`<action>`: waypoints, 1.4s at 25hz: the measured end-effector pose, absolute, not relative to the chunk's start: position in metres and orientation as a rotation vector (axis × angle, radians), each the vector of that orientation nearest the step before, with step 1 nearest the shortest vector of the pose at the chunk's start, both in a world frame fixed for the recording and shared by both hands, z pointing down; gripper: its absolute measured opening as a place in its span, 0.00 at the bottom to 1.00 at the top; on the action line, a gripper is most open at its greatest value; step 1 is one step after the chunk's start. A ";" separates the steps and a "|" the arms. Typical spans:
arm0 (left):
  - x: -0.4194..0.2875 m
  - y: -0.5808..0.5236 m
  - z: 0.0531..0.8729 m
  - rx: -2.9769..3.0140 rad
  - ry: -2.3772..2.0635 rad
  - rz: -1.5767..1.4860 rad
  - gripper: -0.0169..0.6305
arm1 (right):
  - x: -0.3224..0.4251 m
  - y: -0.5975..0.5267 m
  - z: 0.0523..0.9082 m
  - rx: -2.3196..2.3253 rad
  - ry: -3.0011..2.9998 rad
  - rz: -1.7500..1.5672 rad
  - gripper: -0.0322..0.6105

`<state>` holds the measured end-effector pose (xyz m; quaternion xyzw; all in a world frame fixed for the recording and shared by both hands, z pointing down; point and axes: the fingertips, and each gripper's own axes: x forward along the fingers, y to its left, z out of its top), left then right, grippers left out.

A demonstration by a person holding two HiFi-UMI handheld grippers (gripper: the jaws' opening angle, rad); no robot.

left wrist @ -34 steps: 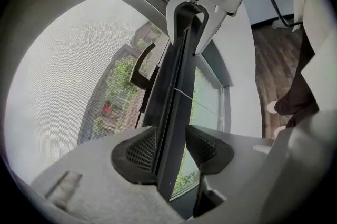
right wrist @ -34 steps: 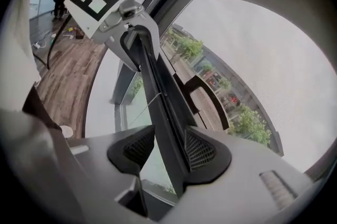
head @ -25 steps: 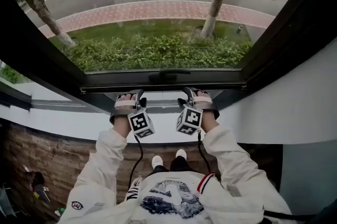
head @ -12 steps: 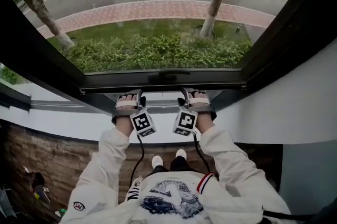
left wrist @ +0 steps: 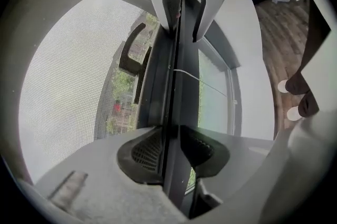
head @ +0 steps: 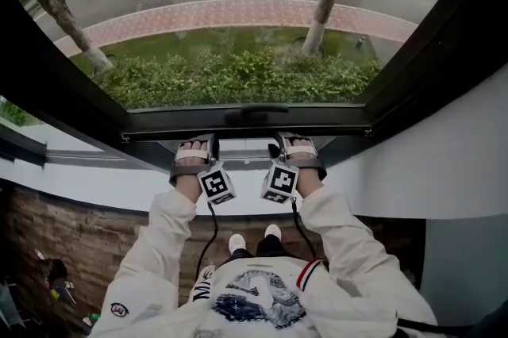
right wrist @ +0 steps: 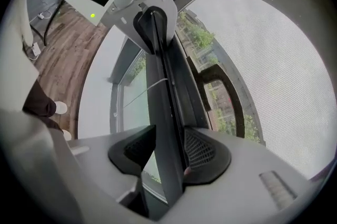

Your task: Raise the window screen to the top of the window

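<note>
Grip status: both clamped. Left gripper [head: 195, 146] and right gripper [head: 293, 143] sit side by side on the bottom rail [head: 159, 124] of the window screen [head: 238, 3], left one at 9 o'clock of the right, near each other. Jaws on both have just been closing w/ the rail between them. Left gripper view: pads [left wrist: 143, 153] pressed on either face of the rail. Right gripper view: same, pads [right wrist: 204, 153] tight on it. Nothing else in either grip. Handle [head: 254, 114] on the rail sits at 12 o'clock btw the two grippers, not touched. Screen is low: rail lies just above the lower window frame [head: 147, 147], mesh covers the opening from there up toward 12 o'clock, trees and road visible through it. Each gripper cam shows the other gripper at 12 o'clock, further along the same rail. Person's shoes [head: 252, 240] at 6 o'clock on the floor [head: 87, 249].
</note>
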<state>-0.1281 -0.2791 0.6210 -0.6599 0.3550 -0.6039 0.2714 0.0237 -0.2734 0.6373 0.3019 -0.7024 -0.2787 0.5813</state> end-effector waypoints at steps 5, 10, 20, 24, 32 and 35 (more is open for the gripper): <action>-0.129 -0.278 0.621 -1.760 0.965 -1.630 0.20 | 0.019 -0.275 0.633 0.758 -1.672 -0.686 0.25; -0.129 -0.279 0.619 -1.789 0.973 -1.649 0.20 | 0.024 -0.276 0.632 0.728 -1.638 -0.658 0.24; -0.131 -0.277 0.616 -1.806 0.996 -1.644 0.20 | 0.023 -0.273 0.632 0.710 -1.636 -0.640 0.28; -0.131 -0.277 0.615 -1.807 0.996 -1.644 0.21 | 0.023 -0.274 0.630 0.713 -1.630 -0.641 0.28; -0.133 -0.277 0.613 -1.814 1.012 -1.653 0.21 | 0.025 -0.277 0.625 0.723 -1.610 -0.664 0.23; -0.134 -0.278 0.615 -1.809 1.010 -1.658 0.21 | 0.022 -0.276 0.622 0.728 -1.622 -0.649 0.23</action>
